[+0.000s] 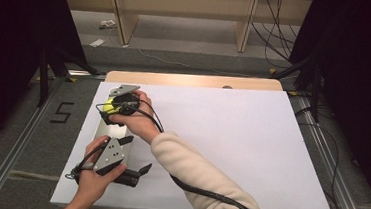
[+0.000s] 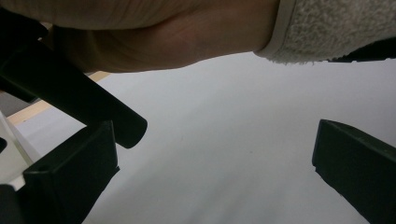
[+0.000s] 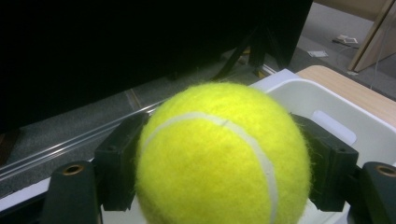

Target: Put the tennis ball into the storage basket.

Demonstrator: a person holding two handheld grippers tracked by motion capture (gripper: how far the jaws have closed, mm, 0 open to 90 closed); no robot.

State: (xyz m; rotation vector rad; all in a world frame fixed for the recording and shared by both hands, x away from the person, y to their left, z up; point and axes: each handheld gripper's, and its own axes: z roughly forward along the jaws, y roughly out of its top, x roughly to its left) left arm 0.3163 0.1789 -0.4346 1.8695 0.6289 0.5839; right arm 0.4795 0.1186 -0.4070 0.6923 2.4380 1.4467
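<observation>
Your right gripper [image 1: 112,107] is clamped on the tennis ball [image 3: 217,156], one black jaw pressed to each side of it, so the pick-up part of the job looks done. In the high view you have carried the ball [image 1: 108,107] across your body to the far left of the white table cover [image 1: 230,148], and it sits above the far end of the white bin [image 1: 102,128] that lies along the table's left edge. The right gripper view agrees: the bin's pale wall and its handle cut-out [image 3: 334,126] show just behind and below the ball, with the dark floor beyond the table edge to the left. Whether the ball is already down inside the bin or held a little above it, you cannot tell from these views. What is left, by my reading, is the release: lower it if needed, part the jaws, and draw your hand back. Your left gripper [image 1: 133,168] rests near you at the bin's near end, its jaws standing well apart with nothing between them, bare white surface showing in the gap, and your right wrist [image 2: 177,37] crosses just above it.
</observation>
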